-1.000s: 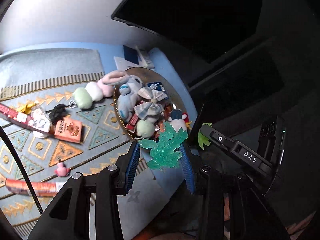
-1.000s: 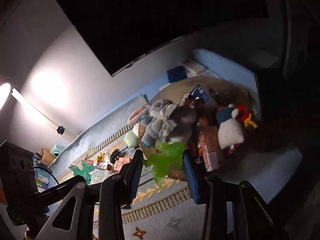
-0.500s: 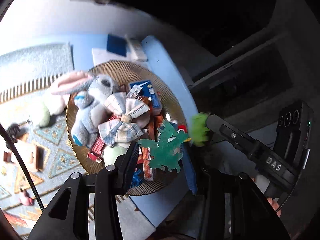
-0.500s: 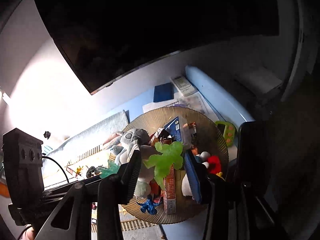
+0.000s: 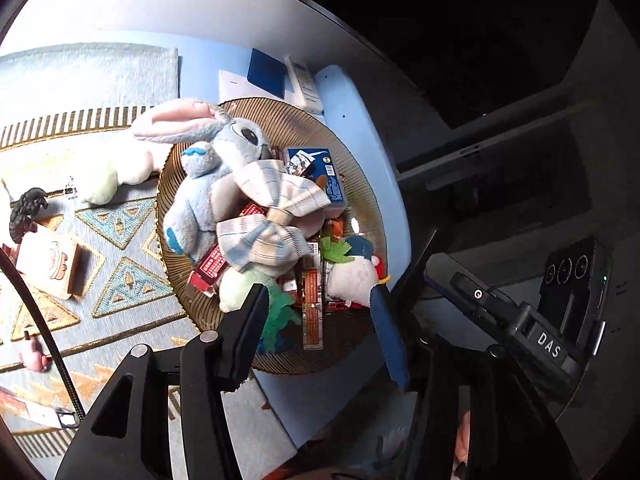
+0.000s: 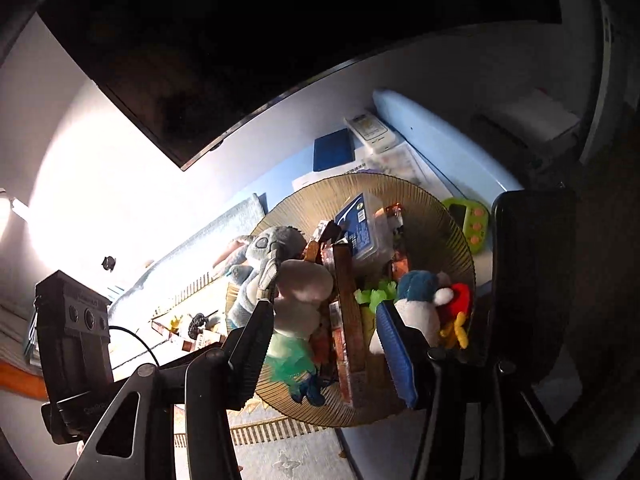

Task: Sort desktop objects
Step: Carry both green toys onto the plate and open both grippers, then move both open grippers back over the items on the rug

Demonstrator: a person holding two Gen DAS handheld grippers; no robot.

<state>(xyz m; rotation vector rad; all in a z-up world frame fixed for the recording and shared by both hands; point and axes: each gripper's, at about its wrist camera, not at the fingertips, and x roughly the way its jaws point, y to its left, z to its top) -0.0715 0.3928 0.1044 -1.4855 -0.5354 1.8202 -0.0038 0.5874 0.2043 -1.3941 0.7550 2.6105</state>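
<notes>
Both hand-held grippers, left [image 5: 318,312] and right [image 6: 326,332], are standing apart, having just been opening; their green figures [image 5: 280,316] are now lying in the basket [image 5: 360,168], delivered

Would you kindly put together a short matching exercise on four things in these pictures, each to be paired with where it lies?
Things:
1. grey plush rabbit
2. penguin plush
3. black figurine
4. dark blue card

Places:
A. on the patterned mat, outside the basket
B. on the blue desk behind the basket
C. at the basket's right edge
D. in the basket's left half, ears over the rim

Pairs: 1-D, 2-C, 3-A, 4-B
</notes>
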